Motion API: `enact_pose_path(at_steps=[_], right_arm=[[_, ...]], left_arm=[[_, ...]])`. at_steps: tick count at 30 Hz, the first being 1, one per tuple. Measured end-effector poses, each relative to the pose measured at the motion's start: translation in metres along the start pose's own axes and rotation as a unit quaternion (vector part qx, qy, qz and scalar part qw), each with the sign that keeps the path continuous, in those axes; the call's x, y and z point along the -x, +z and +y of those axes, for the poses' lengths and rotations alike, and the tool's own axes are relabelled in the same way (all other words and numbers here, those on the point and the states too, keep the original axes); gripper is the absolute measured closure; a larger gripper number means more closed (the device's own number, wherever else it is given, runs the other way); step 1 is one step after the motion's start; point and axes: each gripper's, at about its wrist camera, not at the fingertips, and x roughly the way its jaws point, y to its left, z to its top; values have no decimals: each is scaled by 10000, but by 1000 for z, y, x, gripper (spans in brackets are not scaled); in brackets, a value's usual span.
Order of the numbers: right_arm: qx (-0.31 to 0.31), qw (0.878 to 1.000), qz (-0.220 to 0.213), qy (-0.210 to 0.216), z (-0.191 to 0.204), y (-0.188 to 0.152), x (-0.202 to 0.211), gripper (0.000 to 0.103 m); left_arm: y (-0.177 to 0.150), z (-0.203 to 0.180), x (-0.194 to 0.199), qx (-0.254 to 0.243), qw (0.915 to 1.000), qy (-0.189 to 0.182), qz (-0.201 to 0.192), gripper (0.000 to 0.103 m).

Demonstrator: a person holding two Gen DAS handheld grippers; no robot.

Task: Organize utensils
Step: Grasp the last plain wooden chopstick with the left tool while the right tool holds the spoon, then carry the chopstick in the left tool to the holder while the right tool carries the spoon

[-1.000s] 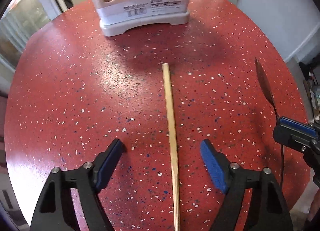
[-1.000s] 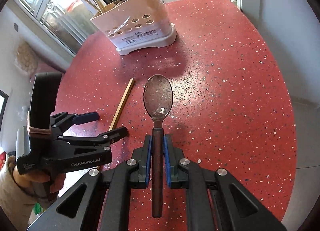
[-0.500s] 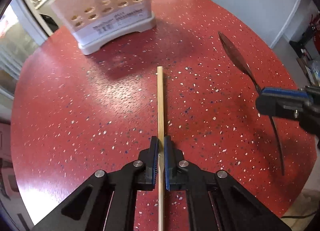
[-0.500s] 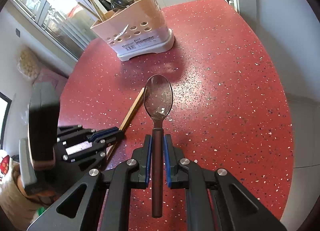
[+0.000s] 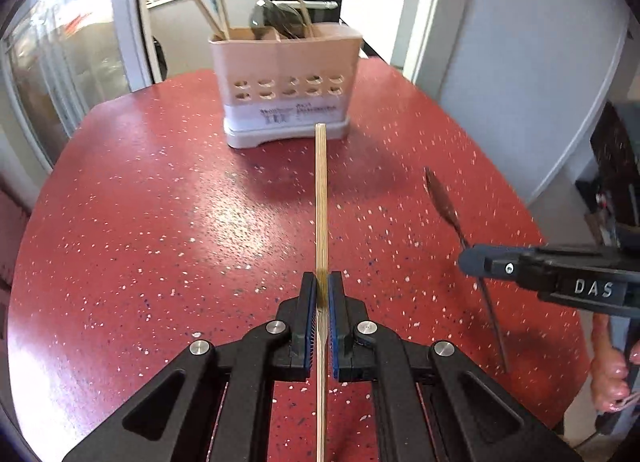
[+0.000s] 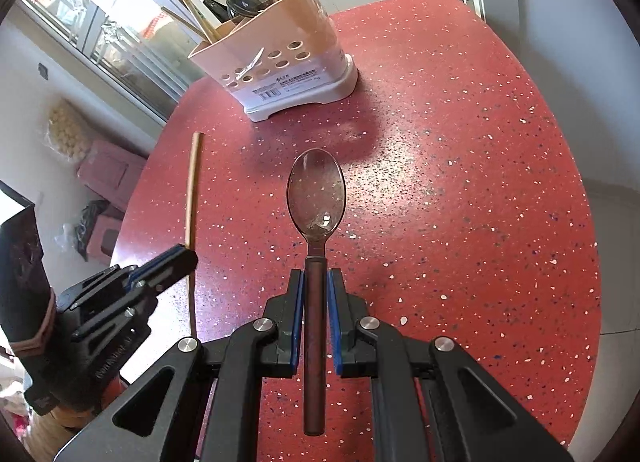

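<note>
At the left of the right wrist view the left gripper [image 6: 176, 258] was clamped on a chopstick [image 6: 193, 181], which slanted up toward the upper left of that frame, clear of the red table [image 6: 460, 189]. In its own camera the same stick [image 5: 321, 201] ran straight up the middle of the frame, its tip pointing at the caddy [image 5: 286, 89] in the upper centre, where other sticks and a dark ladle already stood. To my eye the job here was to carry it over the rim and lower it beside those sticks, tip first, keeping it near vertical so it would not catch the wall. To the right, the right gripper [image 6: 316, 282] was closed on the spoon [image 6: 316, 197], bowl forward and above the table; it looked best held wide of the left gripper's path.
</note>
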Motion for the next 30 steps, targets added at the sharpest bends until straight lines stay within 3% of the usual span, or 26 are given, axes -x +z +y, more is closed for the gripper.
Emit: enact_pose_path(at_steps=[12, 30], right_arm=[[295, 9987, -342, 238, 18, 19, 20, 90], [690, 9934, -841, 358, 41, 86, 42, 90]], left_arm=[[19, 21, 37, 293, 9965, 256, -734, 68], [78, 47, 48, 604, 9900, 195, -1258, 68]])
